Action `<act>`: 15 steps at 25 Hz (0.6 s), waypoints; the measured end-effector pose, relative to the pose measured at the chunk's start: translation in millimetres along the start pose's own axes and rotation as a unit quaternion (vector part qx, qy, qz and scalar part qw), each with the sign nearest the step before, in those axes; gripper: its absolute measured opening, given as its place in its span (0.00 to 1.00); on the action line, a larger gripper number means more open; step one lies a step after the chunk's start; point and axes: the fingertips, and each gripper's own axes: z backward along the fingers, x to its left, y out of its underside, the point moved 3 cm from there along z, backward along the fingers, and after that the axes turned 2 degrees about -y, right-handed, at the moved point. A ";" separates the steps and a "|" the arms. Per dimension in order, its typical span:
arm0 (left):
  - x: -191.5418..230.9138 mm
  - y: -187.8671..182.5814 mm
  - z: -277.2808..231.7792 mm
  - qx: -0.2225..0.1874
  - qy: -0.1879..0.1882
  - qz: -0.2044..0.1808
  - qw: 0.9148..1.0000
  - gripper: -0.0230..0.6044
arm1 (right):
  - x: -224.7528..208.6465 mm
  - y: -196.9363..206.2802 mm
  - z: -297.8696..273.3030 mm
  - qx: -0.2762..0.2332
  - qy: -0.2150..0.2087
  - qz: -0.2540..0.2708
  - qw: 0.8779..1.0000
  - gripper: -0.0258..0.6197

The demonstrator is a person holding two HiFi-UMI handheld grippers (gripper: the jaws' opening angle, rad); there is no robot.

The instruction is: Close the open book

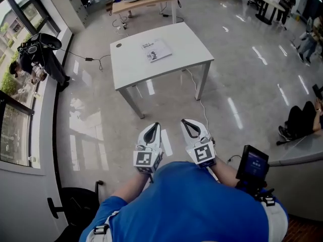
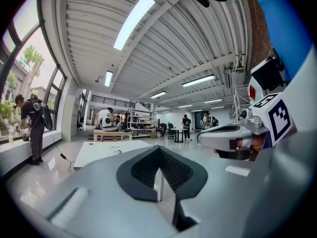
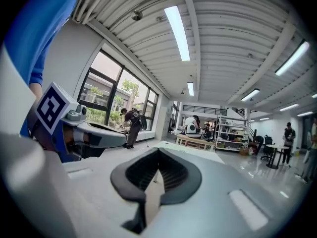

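Nearest the camera, at the bottom of the head view, the person's blue shirt (image 1: 192,205) fills the frame, with both forearms reaching forward. To the near left stands a black chair (image 1: 75,203); to the near right, a dark device with a lit screen (image 1: 254,164) sits by the person's right arm.

Just beyond the shirt, the left gripper (image 1: 155,128) and the right gripper (image 1: 186,124) are held side by side, close but apart, over bare glossy floor (image 1: 166,110). Each carries its marker cube (image 1: 146,160) at the near end. Both point toward the table and are well short of it. The left gripper view shows that gripper's jaws pressed together at the tips, the dark pads forming a closed V with nothing pinched. The right gripper view shows the same: jaws pressed together and empty.

Farther on stands a white table (image 1: 181,37) on slim legs, set at a slant to the person. The book (image 1: 156,50) lies flat near its middle, white face up with dark print, well apart from both grippers. It is too small to tell how its pages sit. A small dark round spot (image 1: 118,45) marks the table's far left corner.

A black cable (image 1: 93,59) runs across the floor to the left of the table. By the left windows a person with a dark backpack (image 1: 38,59) stands. Another person (image 1: 303,120) sits at the right edge. At the far end, a wooden table (image 1: 146,3) carries white gear.
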 end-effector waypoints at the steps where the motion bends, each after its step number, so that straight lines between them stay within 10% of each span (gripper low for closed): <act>1: -3.8 -0.5 -10.1 -0.001 0.002 0.001 1.000 0.05 | -10.3 1.1 -2.2 -0.002 -0.001 -0.001 1.000 0.04; 15: 15.6 -9.4 -120.9 0.007 0.009 0.028 1.000 0.05 | -97.3 12.2 -73.5 0.009 0.002 -0.045 0.999 0.04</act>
